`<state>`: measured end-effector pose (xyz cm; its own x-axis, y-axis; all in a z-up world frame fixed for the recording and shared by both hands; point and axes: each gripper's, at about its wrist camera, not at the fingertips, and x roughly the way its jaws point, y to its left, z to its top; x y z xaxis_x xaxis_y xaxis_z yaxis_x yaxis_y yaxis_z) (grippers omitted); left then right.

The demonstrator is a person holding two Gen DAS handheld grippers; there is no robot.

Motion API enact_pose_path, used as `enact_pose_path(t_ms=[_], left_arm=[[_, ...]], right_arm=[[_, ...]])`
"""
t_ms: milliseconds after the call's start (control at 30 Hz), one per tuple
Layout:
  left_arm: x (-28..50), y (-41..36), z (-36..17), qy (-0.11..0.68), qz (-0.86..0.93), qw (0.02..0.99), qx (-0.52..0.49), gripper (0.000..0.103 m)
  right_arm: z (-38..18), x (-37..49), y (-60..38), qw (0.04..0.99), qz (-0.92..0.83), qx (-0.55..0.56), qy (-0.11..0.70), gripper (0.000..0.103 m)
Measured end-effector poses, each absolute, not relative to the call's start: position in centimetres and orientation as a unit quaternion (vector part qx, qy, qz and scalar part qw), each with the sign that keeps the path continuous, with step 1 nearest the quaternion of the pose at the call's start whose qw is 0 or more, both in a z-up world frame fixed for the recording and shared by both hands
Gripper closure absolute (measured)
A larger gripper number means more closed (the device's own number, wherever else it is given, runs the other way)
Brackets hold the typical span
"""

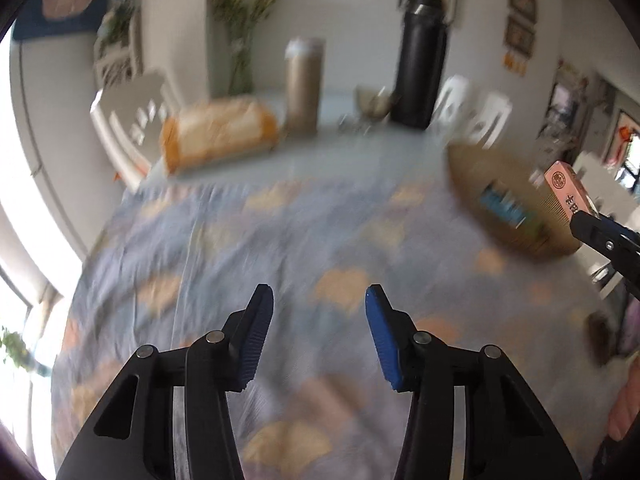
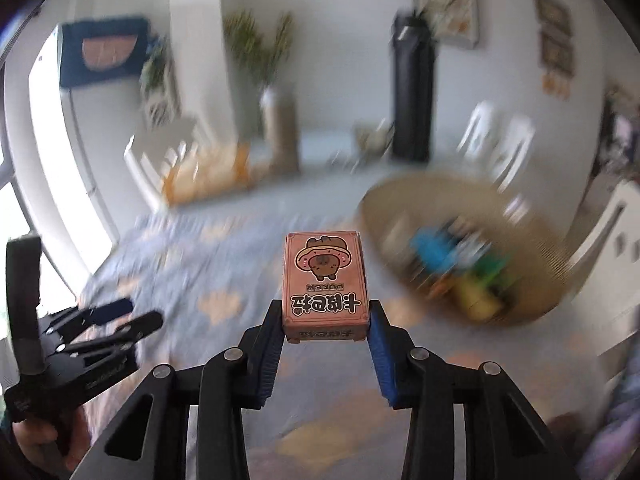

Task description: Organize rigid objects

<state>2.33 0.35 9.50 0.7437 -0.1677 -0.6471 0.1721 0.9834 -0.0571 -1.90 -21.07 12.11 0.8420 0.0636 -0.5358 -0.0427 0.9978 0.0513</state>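
Note:
My right gripper [image 2: 326, 312] is shut on a pink poker card box [image 2: 324, 280] and holds it above the blue patterned tablecloth [image 2: 224, 280]. The box also shows in the left wrist view [image 1: 564, 188], at the far right beside a woven basket [image 1: 500, 196]. The basket [image 2: 536, 236] holds several blurred colourful items and lies right of the box. My left gripper [image 1: 319, 300] is open and empty over the cloth; it also shows in the right wrist view [image 2: 132, 312] at the left.
At the table's far side stand a tall black flask [image 1: 420, 64], a beige tumbler [image 1: 303, 84], an orange-edged bread bag [image 1: 218, 136] and a vase of greenery [image 1: 240, 32]. White chairs [image 1: 128, 120] stand around the table.

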Motion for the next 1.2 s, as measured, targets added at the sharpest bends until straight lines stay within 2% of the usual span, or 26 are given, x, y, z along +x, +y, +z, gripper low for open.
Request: enact_pose_path(t_ms=[200,333,433,600,767,833,867,1000,1100,1200], left_arm=[[3.5,-4.8,18.0,0.259,-0.150,0.954,0.011,0.058],[5.5,-9.2,20.2,0.235,-0.196,0.952,0.014,0.057],[8.3,-12.6,19.1,0.264,-0.226,0.937,0.015,0.057],[12.8,-17.0,14.4,0.335,-0.251,0.908,0.018,0.057],[13.7,-18.5,11.5,0.369,-0.269,0.889,0.004,0.057],[13.6,-18.5,11.4,0.373,-0.273,0.887,0.005,0.048],[13.5,-18.4,11.4,0.374,-0.277,0.885,0.004,0.048],[12.2,-17.0,12.2,0.364,-0.270,0.891,0.014,0.047],[10.5,-15.1,13.2,0.341,-0.244,0.907,0.032,0.020],[8.1,-12.4,14.7,0.305,-0.211,0.928,0.042,0.019]], right_arm=[[17.8,-2.2,-26.8,0.972,-0.065,0.064,0.215,0.063],[19.6,-1.2,-29.6,0.966,-0.110,0.108,0.209,0.064],[19.1,0.6,-31.4,0.956,-0.135,0.124,0.230,0.064],[16.6,4.4,-34.3,0.929,-0.165,0.160,0.289,0.064],[14.2,6.1,-36.7,0.906,-0.218,0.182,0.314,0.063],[13.6,6.4,-37.5,0.903,-0.208,0.194,0.321,0.050],[13.6,6.2,-37.7,0.904,-0.205,0.198,0.320,0.039],[14.4,4.8,-36.6,0.916,-0.196,0.187,0.295,0.039],[14.8,3.9,-34.4,0.924,-0.163,0.179,0.295,0.038],[15.1,3.1,-31.7,0.931,-0.124,0.163,0.302,0.037]])
